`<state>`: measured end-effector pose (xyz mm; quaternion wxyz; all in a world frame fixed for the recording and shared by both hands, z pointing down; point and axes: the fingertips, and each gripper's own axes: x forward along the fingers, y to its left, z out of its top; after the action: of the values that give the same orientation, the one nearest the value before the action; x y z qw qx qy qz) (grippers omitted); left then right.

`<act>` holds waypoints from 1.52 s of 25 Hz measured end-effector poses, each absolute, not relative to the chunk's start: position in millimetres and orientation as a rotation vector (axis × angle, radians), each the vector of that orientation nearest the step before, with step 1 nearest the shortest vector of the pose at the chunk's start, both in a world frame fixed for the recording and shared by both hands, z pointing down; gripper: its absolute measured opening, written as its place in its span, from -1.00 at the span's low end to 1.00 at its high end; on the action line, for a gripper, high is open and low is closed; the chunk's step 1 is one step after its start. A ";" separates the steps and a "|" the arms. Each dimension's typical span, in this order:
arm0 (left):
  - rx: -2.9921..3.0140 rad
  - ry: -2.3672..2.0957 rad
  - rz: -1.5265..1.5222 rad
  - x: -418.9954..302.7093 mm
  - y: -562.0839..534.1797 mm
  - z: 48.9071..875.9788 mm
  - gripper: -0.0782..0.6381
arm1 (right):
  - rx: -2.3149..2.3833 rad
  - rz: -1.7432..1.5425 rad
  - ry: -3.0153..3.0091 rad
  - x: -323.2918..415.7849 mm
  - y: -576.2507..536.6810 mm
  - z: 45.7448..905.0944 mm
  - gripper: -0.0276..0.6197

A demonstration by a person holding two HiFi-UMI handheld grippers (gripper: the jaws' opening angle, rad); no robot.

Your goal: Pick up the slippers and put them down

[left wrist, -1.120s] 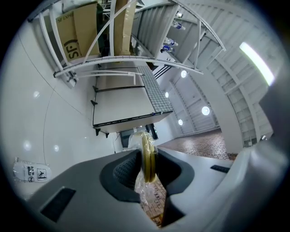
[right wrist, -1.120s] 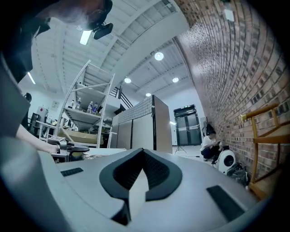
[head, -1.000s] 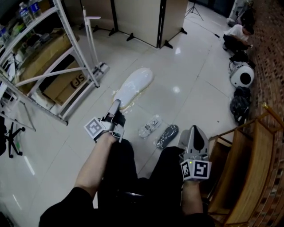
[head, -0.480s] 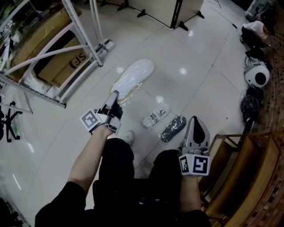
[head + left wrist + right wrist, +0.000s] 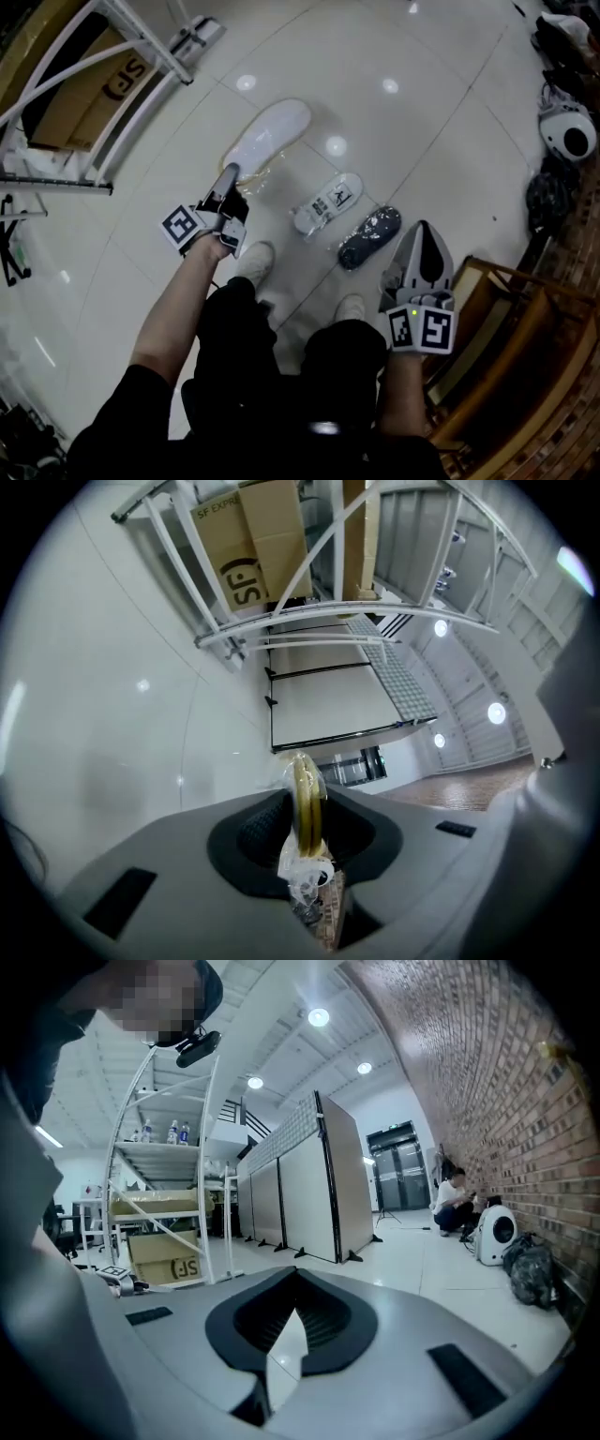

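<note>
Left hand-held gripper pinched the edge of a plastic-wrapped white slipper. Right hand-held gripper was narrow and empty. A bagged slipper and a dark slipper lay on the floor.

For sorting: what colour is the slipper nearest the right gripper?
The slipper is dark grey; head view best.
</note>
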<state>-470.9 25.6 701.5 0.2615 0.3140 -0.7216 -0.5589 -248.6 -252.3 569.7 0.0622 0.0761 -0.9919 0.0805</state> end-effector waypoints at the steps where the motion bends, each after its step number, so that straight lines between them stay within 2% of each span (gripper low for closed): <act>1: 0.835 -1.947 -1.503 -473.5 23.6 715.2 -0.58 | 0.238 0.247 -2.981 -251.4 -255.0 580.1 -0.94; 15: 0.640 -1.859 -1.380 -496.3 11.9 865.9 -0.58 | 0.251 0.360 -2.807 -294.3 -250.3 674.6 -0.94; 20: 0.631 -1.839 -1.297 -491.5 0.9 903.6 -0.58 | 0.239 0.337 -2.721 -310.5 -255.1 721.1 -0.94; 27: 0.517 -1.831 -1.350 -492.3 8.4 935.6 -0.58 | 0.153 0.295 -2.560 -341.7 -239.0 789.7 -0.94; 31: 0.335 -1.847 -1.247 -485.0 24.1 971.0 -0.54 | 0.048 0.285 -2.535 -345.6 -220.7 809.6 -0.94; 33: 0.283 -1.854 -1.119 -480.2 25.0 988.5 -0.42 | 0.016 0.288 -2.514 -343.4 -216.5 817.6 -0.94; 37: 0.346 -1.866 -0.562 -464.1 17.4 1014.1 0.36 | 0.011 0.322 -2.470 -342.1 -218.2 831.7 -0.94; 38: 0.380 -1.866 -0.376 -458.3 17.3 1017.5 0.37 | 0.022 0.328 -2.458 -341.8 -218.7 834.3 -0.94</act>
<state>-458.3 17.3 1017.5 0.5649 0.1614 -0.7933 -0.1597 -341.8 -218.7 834.3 0.3250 0.0082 -0.9374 0.1251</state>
